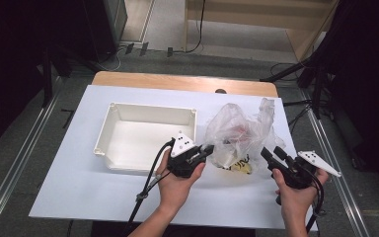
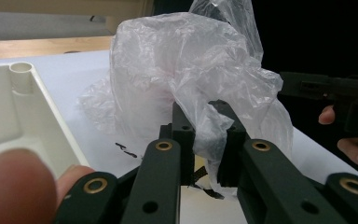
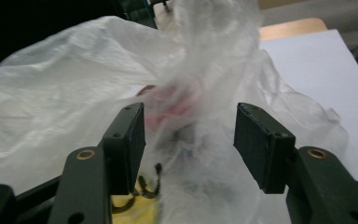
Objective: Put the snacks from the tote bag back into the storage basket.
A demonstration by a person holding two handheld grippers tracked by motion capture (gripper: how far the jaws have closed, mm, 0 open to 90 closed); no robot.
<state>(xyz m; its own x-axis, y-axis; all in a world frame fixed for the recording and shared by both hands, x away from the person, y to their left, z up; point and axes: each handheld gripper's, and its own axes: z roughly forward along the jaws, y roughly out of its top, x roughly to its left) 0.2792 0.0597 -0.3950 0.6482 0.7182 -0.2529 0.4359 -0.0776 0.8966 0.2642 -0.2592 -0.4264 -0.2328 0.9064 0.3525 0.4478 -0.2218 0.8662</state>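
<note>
A crumpled clear plastic bag (image 1: 237, 131) (image 2: 186, 70) (image 3: 65, 84) lies on the white tabletop, right of a white tray (image 1: 150, 106). Something red (image 3: 168, 105) and something yellow (image 1: 241, 168) show through the film. At the bag's left edge my left gripper (image 1: 208, 149) (image 2: 209, 140) is shut on a fold of the bag's film. My right gripper (image 1: 271, 152) (image 3: 190, 140) is at the bag's near right side, open, with its jaws wide apart and the film just ahead of them. The left gripper view also catches the right gripper (image 2: 326, 88) beyond the bag.
The white tray (image 2: 9, 107) is deep, with nothing in it, and its near right corner is close to my left hand. The white board (image 1: 79, 187) covers a wooden table (image 1: 182, 81). Dark stands and cables stand around the table.
</note>
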